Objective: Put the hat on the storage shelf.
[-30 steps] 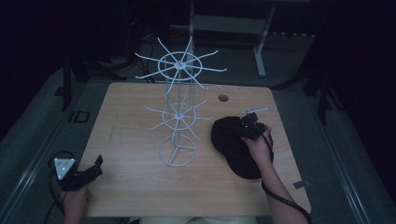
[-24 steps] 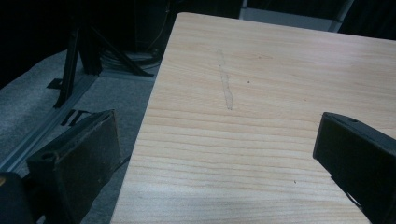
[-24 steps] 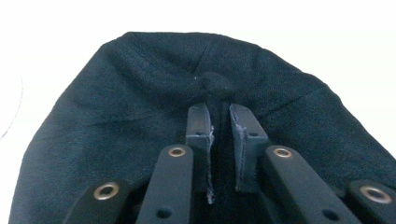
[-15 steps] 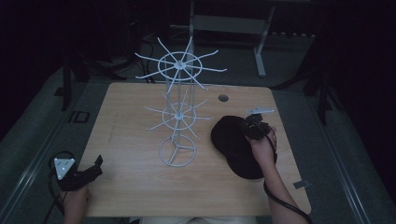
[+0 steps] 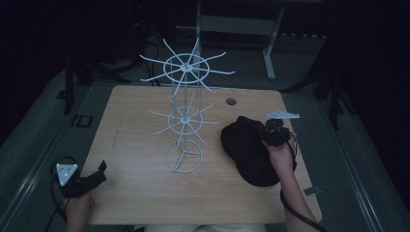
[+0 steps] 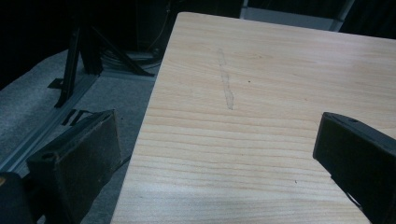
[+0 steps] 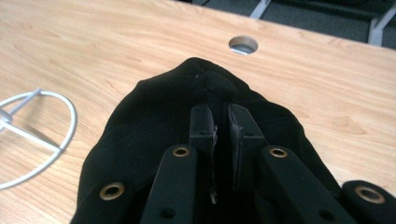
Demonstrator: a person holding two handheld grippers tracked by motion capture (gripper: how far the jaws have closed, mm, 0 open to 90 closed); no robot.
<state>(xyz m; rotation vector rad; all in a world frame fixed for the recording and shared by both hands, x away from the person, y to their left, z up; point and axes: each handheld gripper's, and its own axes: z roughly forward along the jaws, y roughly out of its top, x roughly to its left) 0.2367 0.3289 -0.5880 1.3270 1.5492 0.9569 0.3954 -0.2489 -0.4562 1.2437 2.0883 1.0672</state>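
Light wooden tabletop [image 5: 135, 193] underneath it all, largest thing going. Tall white wire rack with two tiers of radiating hook arms and a ring base [image 5: 183, 121] standing just left of the right gripper [image 5: 270, 133], apart from it. Soft black fabric cap [image 5: 249, 150] lying right under that gripper and reaching back toward the wrist. Round cable hole in the tabletop [image 7: 243, 45] just beyond the cap's far edge, ahead of the jaws.

Step in hand, by the look of it: grabbing the cap for hanging on the rack. Right gripper's jaws pressed together, pinching a fold of black cloth near the crown, plain in the right gripper view [image 7: 219, 128]. Left gripper [image 5: 94, 179] well away at the near left corner, jaws spread wide with only bare wood between them [image 6: 224, 154], idle.

Next move, judged from here: a lift clear of the wood, a swing left toward a hook arm, and a careful drop of cloth or strap over the wire tip without knocking the light stand.

Against the frames a second back: jaws just been closing, cloth between them; right hand shifted outward and raised a little; cap bunched up under the pinch; left hand unmoved.
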